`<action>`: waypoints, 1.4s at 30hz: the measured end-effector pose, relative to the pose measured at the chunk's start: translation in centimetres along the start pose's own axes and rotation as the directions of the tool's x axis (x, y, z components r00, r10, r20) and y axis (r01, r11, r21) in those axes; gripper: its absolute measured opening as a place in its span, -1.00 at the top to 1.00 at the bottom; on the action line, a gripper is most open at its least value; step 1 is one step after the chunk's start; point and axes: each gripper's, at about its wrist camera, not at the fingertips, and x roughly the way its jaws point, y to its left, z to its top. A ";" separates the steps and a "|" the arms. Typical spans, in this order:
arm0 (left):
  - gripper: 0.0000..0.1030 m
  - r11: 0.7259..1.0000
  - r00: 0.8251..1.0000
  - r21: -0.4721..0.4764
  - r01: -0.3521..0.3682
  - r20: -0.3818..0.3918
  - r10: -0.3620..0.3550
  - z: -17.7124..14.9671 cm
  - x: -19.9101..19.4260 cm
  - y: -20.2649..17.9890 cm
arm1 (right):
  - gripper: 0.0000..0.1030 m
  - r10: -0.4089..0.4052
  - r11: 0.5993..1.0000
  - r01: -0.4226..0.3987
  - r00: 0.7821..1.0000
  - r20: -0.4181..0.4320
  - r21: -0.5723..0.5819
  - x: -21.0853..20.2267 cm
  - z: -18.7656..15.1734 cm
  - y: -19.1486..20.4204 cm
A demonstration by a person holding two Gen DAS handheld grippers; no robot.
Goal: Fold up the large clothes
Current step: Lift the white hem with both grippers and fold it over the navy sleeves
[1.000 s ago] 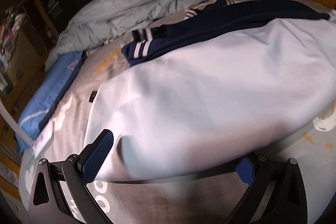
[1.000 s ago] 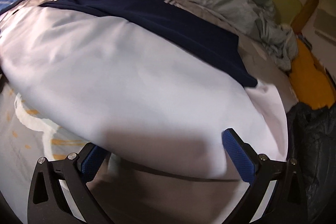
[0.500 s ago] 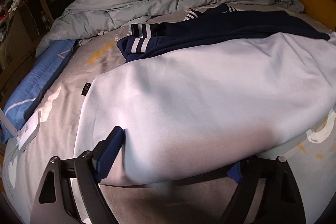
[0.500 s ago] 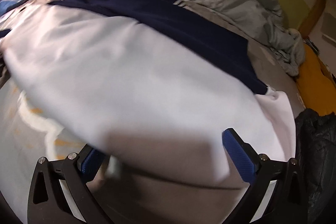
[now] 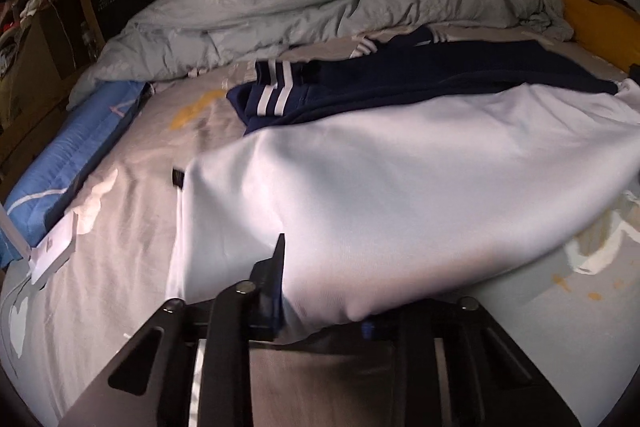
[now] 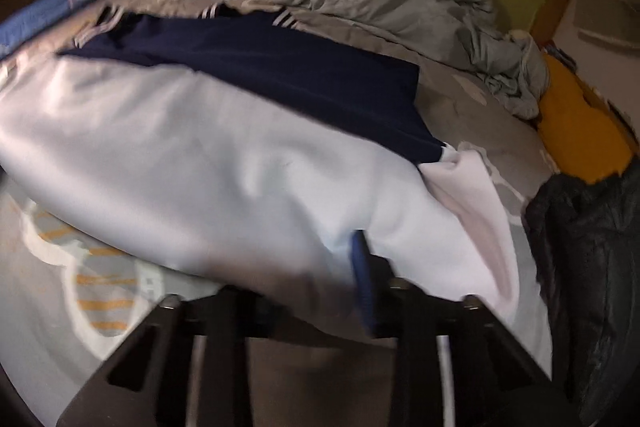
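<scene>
A big white shirt [image 5: 400, 187] lies spread out on the bed [image 5: 132, 267], with its near edge close to both cameras. A dark blue top with white stripes [image 5: 360, 87] lies just past it, partly under its far edge.

The left hand-held gripper [image 5: 320, 291] has just been closing, and now it pinches the near edge of the white shirt. The right hand-held gripper [image 6: 320, 283] has just been closing too. It looks clamped on the same near edge further to the right, but that view is blurry, so I am not fully sure.

What could go wrong? Each bite on the cloth looks small. If the shirt is lifted fast, the edge could slip out of one side. Then the fold would come out crooked. One side may also have caught only the top layer, so the bottom layer would drag and bunch. The dark blue top touches the shirt, so it could get pulled along too.
</scene>
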 end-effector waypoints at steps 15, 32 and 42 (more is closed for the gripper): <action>0.49 0.994 0.993 -0.015 0.113 -0.017 -0.113 -6.7 -13.1 -0.2 | 0.67 0.085 0.996 -0.086 0.995 0.052 0.021 -11.8 -8.7 -0.4; 0.47 0.969 0.977 -0.129 0.211 -0.012 -0.214 -1.3 -16.5 2.3 | 0.65 0.171 0.982 -0.180 0.976 0.132 0.058 -15.4 -4.3 -2.7; 0.38 0.961 0.967 -0.169 0.220 -0.088 -0.237 8.5 -6.5 5.0 | 0.65 0.139 0.986 -0.152 0.974 0.176 0.061 -9.4 6.2 -3.5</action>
